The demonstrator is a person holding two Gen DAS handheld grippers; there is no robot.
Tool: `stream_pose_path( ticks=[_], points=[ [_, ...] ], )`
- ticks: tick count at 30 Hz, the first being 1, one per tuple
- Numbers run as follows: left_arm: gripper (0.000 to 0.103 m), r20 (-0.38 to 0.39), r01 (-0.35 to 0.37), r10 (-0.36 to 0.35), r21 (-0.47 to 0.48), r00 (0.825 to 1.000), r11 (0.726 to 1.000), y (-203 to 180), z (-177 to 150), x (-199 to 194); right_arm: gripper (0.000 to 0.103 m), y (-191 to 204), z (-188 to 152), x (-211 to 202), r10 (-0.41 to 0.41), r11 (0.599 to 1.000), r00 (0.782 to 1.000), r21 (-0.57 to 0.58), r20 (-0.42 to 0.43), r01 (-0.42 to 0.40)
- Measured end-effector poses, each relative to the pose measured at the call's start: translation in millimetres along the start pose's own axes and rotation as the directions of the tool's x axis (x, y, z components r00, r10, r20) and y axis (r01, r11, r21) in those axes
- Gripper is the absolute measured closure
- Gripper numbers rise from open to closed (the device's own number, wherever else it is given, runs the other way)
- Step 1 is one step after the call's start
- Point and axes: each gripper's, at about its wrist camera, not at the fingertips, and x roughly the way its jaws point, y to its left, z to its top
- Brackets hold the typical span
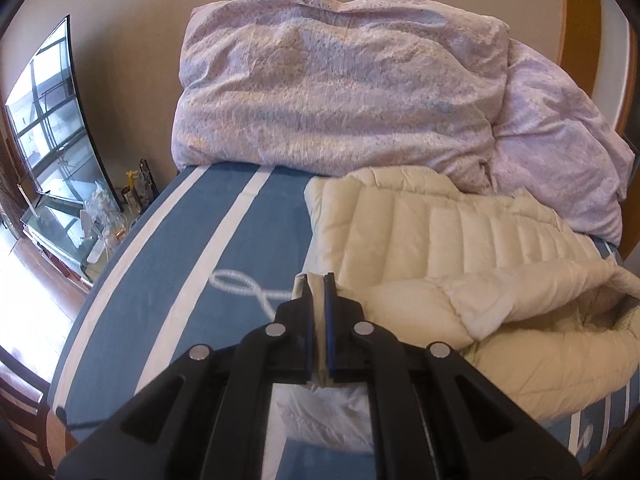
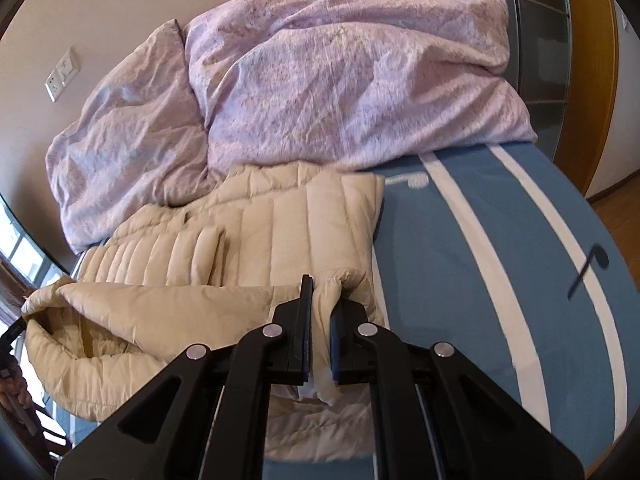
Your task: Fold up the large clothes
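Note:
A cream quilted puffer jacket lies on the blue bed cover, partly folded over itself. It also shows in the right wrist view. My left gripper is shut on a fold of the jacket's edge at its left side. My right gripper is shut on a bunched fold of the jacket at its right side. Both hold the fabric just above the bed. The jacket's lower part hangs under the grippers, partly hidden.
A blue bed cover with white stripes carries the jacket. A pile of lilac bedding fills the far end. A glass stand with a TV is left of the bed. A wooden door frame is right.

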Motion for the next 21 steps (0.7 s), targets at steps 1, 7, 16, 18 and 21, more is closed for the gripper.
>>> stream_pose_path(
  ticks=[1,7,16,18,21],
  points=[
    [0.098,0.000,-0.001,0.001,-0.003,1.000,1.000,-1.1,4.7,4.6,0.096,0.7,4.6,4.2,-0.004,1.000,1.000,0.001,0.010,0.004],
    [0.098,0.018,-0.017,0.018,-0.041,1.000,0.999,-9.1,44.7,37.7,0.096,8.7,39.8,30.4,-0.016,1.000,0.995,0.012,0.099,0.015],
    [0.098,-0.024,-0.029,0.027,-0.127,0.999,0.991,-17.6,77.2,107.0,0.092,13.2,67.8,101.8,-0.093,0.994,0.990,0.065,0.103,0.087],
    [0.097,-0.038,-0.026,0.021,-0.149,0.999,0.988,-17.4,77.0,123.3,0.084,7.1,68.0,112.3,-0.078,0.993,0.993,0.100,0.087,0.069],
    [0.091,-0.043,-0.015,0.007,-0.179,0.999,0.984,-16.1,75.0,138.6,0.048,-6.2,68.8,118.5,0.014,0.982,0.997,0.189,0.074,-0.028]
  ],
)
